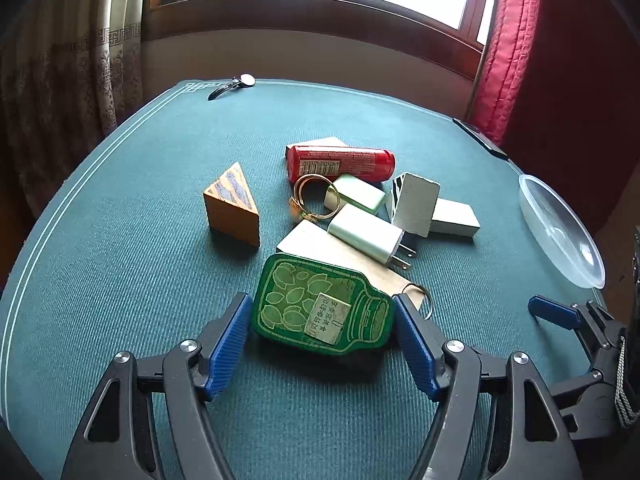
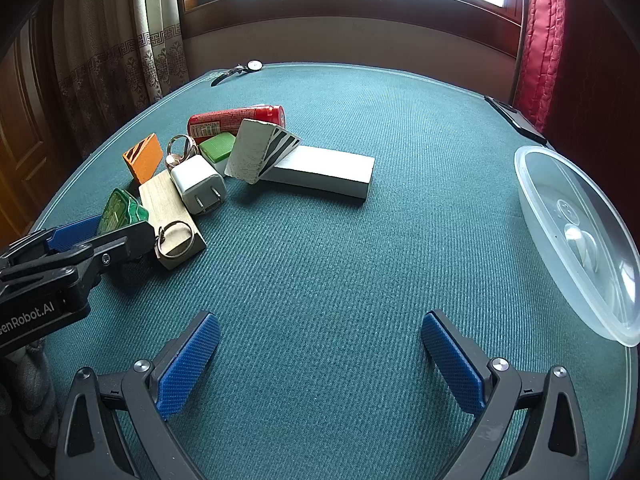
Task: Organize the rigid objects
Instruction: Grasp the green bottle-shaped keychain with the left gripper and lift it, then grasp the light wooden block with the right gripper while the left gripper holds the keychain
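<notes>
clear tub (image 2: 580, 240): seen at right of frame on the desk (image 2: 360, 260), something small and whitish inside, too blurry to tell.
green tin (image 1: 320, 308): clamped between left gripper (image 1: 322, 344) fingers, lower centre.
right gripper (image 2: 320, 364): fingers spread wide, nothing held.

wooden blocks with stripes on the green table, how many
2. The orange striped wooden wedge stands left of the pile; the white striped wooden wedge leans on a plain white rectangular block. More may be hidden.

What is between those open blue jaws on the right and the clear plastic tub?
Nothing but bare green cloth, seen in the right wrist view, between right gripper and tub.
</notes>
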`<state>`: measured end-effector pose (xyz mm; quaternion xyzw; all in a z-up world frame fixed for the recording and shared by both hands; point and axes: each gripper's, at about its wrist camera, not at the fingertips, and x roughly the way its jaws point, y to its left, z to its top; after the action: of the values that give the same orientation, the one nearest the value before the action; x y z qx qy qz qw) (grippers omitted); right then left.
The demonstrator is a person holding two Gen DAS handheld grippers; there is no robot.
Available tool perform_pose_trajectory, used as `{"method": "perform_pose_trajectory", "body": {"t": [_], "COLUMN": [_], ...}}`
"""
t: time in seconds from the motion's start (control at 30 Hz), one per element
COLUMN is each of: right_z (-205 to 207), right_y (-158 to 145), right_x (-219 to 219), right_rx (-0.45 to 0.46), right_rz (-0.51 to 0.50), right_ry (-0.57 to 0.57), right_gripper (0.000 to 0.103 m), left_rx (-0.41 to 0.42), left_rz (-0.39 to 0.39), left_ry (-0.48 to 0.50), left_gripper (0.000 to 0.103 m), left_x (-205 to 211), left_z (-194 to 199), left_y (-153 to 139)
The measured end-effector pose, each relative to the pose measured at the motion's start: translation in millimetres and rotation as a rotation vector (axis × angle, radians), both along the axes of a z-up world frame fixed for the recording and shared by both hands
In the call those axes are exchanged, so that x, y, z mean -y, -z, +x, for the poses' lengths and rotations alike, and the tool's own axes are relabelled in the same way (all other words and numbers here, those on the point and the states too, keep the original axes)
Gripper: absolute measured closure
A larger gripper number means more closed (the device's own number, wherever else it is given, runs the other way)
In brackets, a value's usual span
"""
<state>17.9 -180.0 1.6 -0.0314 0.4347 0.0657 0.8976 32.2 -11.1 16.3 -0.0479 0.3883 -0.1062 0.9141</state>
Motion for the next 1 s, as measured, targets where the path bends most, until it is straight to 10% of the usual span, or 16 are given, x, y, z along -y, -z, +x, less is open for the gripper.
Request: {"method": "perform_pose_trajectory", "body": {"t": [1.0], "right_z": [5.3], "right_y": [-10.3], "right_x": [-30.6], "right_rx": [-0.039], "right_rz": [0.096], "right_ry": [-0.045], "right_gripper": [0.000], "left_rx": [0.093], "left_rz": [0.029], "left_ry": [-0.110], "left_gripper": [0.032], "left_x": [-77.1], "left_z": [-70.7], "left_y": [-38.0]}}
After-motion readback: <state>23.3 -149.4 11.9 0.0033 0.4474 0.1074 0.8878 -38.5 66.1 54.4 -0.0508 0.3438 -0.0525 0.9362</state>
